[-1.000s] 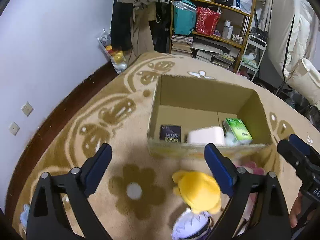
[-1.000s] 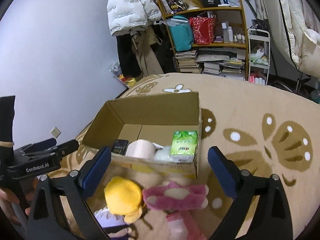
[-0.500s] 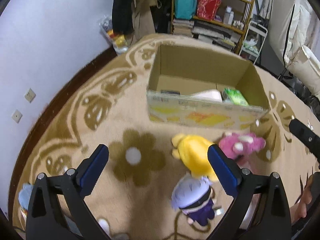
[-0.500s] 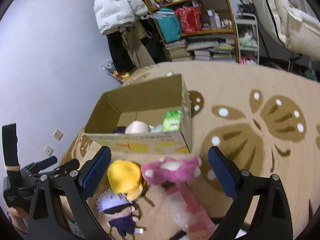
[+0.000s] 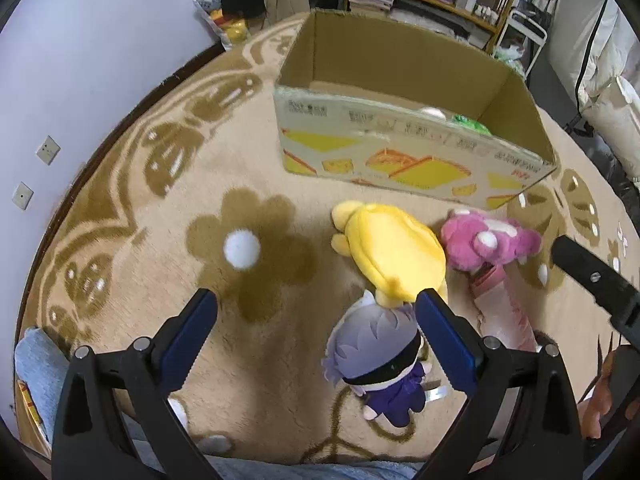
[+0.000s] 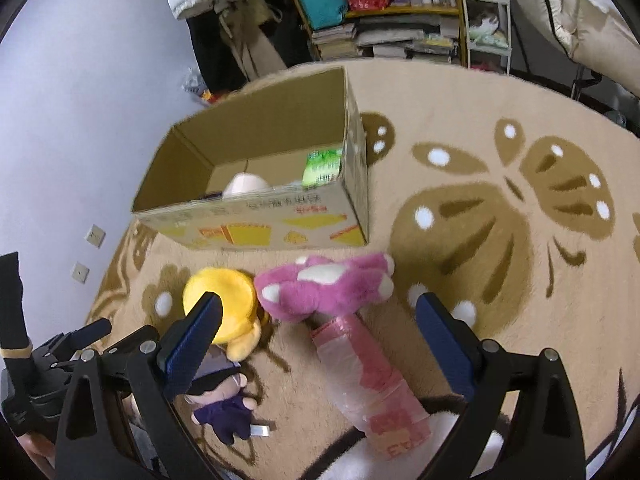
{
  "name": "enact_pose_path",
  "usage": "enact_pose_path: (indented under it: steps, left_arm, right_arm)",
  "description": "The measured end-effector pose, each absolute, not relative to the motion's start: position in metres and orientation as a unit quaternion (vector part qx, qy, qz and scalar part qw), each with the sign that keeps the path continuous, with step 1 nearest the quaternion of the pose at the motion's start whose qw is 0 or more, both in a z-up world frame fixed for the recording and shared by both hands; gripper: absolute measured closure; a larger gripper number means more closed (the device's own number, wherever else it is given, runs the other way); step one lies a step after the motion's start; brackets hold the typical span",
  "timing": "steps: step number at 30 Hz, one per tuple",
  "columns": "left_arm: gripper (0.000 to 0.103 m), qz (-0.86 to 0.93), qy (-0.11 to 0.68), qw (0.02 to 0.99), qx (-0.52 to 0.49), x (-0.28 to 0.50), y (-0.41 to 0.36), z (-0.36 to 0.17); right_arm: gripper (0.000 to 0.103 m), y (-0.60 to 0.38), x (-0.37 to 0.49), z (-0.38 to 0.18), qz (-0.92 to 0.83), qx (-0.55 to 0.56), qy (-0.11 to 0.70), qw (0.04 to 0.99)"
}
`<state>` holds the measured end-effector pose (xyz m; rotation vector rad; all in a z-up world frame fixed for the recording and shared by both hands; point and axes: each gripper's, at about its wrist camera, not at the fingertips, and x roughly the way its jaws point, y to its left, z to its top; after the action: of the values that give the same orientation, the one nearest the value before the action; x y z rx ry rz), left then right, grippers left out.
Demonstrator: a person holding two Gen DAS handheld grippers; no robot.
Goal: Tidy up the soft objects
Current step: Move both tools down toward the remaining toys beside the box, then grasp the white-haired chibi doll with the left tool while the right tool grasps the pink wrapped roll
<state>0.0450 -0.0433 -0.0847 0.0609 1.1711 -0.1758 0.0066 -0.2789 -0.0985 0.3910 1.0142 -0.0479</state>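
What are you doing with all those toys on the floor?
A person is tidying soft toys into the cardboard box. The left gripper and right gripper are both open and holding nothing. The yellow plush, pink plush and grey-haired doll lie on the rug in front of the box.

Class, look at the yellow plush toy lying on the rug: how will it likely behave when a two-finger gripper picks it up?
The yellow plush toy looks soft and stuffed, so it should squash under the fingers and sag. It probably weighs little for its bulk. Its fuzzy fabric likely grips well; it lies flat on the rug, so rolling seems unlikely.
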Motion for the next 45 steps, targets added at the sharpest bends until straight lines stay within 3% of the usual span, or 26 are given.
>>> enact_pose_path:
  steps: [13, 21, 45]
  left_arm:
    - [0.005, -0.096, 0.613, 0.784, 0.023, 0.045, -0.058, -0.124]
    - [0.005, -0.101, 0.636, 0.764, 0.047, 0.041, -0.071, -0.139]
    - [0.005, -0.11, 0.674, 0.727, 0.071, 0.052, -0.088, -0.176]
  right_arm:
    - [0.009, -0.274, 0.021, -0.138, -0.02, 0.193, 0.552, 0.811]
    - [0.029, -0.272, 0.03, -0.162, -0.027, 0.193, 0.595, 0.78]
    - [0.031, -0.255, 0.044, -0.193, -0.029, 0.17, 0.643, 0.746]
